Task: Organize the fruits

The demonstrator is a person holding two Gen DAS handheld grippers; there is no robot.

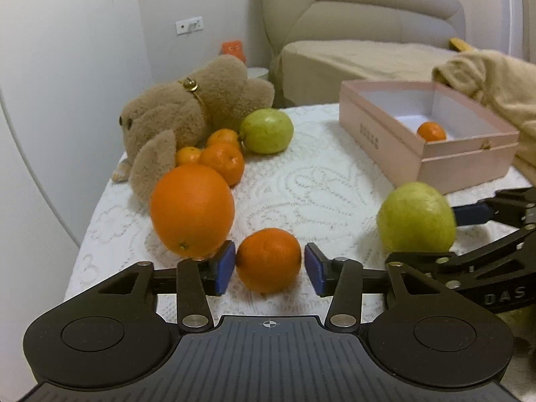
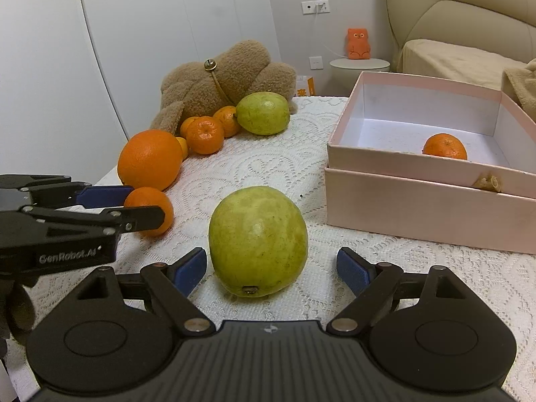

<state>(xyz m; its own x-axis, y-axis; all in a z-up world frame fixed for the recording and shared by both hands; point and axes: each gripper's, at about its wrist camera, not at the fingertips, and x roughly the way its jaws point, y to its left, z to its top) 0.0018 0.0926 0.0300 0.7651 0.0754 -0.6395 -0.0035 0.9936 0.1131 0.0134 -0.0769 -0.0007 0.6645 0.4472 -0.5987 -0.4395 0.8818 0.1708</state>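
Note:
My left gripper [image 1: 269, 268] is open with a small tangerine [image 1: 269, 259] between its blue pads on the lace cloth; the left pad touches it, the right pad stands just off. A big orange [image 1: 192, 208] sits right beside the left finger. My right gripper [image 2: 272, 268] is open around a green guava [image 2: 258, 239], pads apart from it on both sides. The pink box [image 2: 428, 207] at the right holds one tangerine [image 2: 445, 146]. A second guava [image 2: 263, 113] and several tangerines [image 2: 205, 134] lie by the plush toy.
A brown plush toy [image 1: 197, 114] lies at the back left of the table. The white lace cloth [image 1: 315, 187] covers the table; its edge runs along the left. A beige sofa [image 1: 361, 26] stands behind, and a beige cloth [image 1: 495, 83] hangs by the box.

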